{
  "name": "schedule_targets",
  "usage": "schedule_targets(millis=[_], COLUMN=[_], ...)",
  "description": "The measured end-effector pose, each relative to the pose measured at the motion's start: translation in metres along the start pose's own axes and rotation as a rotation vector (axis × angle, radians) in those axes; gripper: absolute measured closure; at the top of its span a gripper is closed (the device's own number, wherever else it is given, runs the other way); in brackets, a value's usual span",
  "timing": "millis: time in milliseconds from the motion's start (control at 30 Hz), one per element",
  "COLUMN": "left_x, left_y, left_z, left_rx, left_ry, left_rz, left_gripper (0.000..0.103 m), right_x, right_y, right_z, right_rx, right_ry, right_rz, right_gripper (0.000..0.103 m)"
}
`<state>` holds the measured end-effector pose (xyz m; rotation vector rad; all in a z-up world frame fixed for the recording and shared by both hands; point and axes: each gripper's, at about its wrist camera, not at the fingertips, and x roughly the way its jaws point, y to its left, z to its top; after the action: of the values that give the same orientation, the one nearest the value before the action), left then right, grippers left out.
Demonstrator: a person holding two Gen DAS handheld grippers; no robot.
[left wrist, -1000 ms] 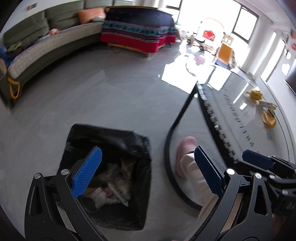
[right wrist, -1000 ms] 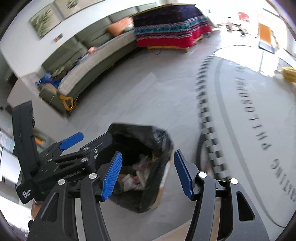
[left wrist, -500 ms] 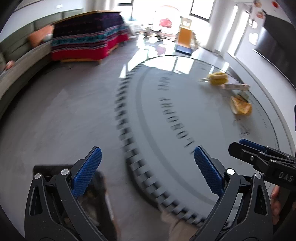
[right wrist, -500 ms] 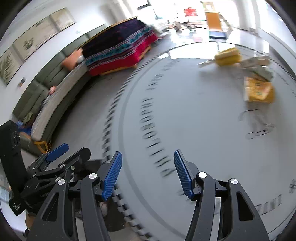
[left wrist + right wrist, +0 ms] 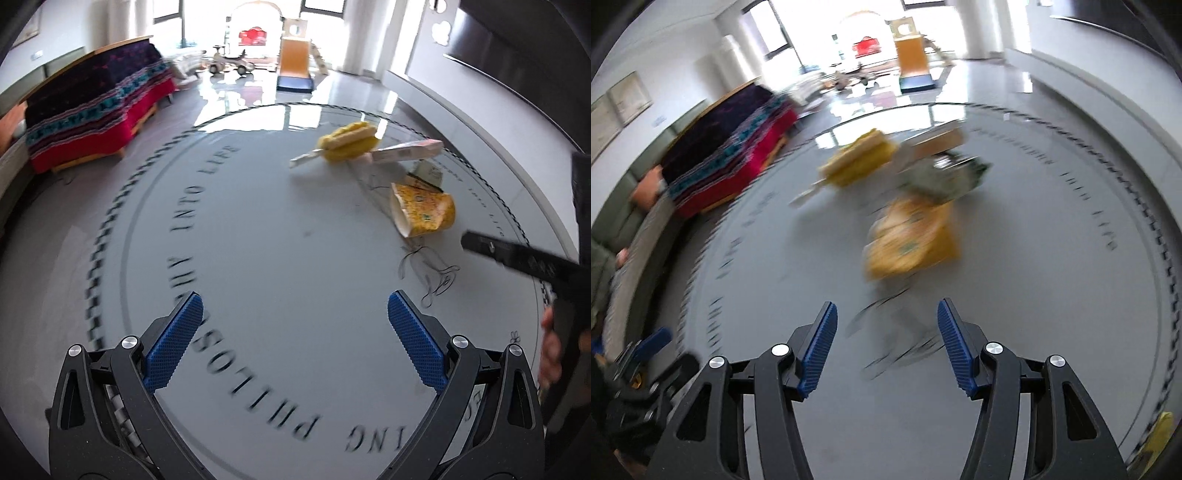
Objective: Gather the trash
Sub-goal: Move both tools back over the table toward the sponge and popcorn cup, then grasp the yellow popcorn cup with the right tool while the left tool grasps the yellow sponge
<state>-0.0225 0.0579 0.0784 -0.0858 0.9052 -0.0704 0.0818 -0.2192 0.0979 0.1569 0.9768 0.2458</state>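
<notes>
Trash lies on the far part of a round grey glass table (image 5: 280, 236): a yellow paper cup (image 5: 421, 214) on its side, a yellow wrapper with a stick (image 5: 347, 142), a long white box (image 5: 406, 149) and a crumpled carton (image 5: 428, 171). My left gripper (image 5: 293, 332) is open and empty over the near table. My right gripper (image 5: 884, 332) is open and empty, a short way before the yellow cup (image 5: 908, 240). The yellow wrapper (image 5: 860, 162) and crumpled carton (image 5: 945, 177) lie beyond, blurred. The right gripper's body shows at the left wrist view's right edge (image 5: 524, 258).
A bed with a red and dark patterned cover (image 5: 92, 103) stands left of the table, next to a green sofa (image 5: 624, 221). Toys and an orange slide (image 5: 295, 62) stand at the bright far end. A yellow object (image 5: 1158, 432) sits at the table's near right edge.
Both grippers swung away from the black trash bin on the floor and now face the table top. The trash on the table has come closer, especially to the right gripper.
</notes>
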Motion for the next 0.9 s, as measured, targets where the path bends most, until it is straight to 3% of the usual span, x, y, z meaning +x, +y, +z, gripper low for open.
schedule_targets(millis=[267,367,400,633,900], left_x=[0.043,0.058,0.062,0.093,0.13], left_y=[-0.021,-0.025,-0.026,-0.04,-0.055], left_z=[0.027,0.046,0.051,0.092,0.143], left_rx=[0.06,0.084,0.087,0.124,0.178], left_ry=[0.036,0.039,0.039,0.028,0.004], left_rz=[-0.012,-0.021,-0.027,-0.033,-0.022], left_gripper=[0.006,0.006,0.006,0.006,0.006], right_x=[0.05,0.069,0.07,0.066,0.063], right_y=[-0.025,-0.031,-0.031,-0.033,-0.043], right_z=[0.038,0.045,0.045,0.043,0.055], right_rx=[-0.004,-0.013,-0.01,-0.007,0.072], right_ry=[0.026,0.053,0.06,0.046,-0.026], right_rz=[-0.094,-0.082,-0.054,0.009,0.015], right_gripper=[0.051,0.064,0.075,0.076,0.076])
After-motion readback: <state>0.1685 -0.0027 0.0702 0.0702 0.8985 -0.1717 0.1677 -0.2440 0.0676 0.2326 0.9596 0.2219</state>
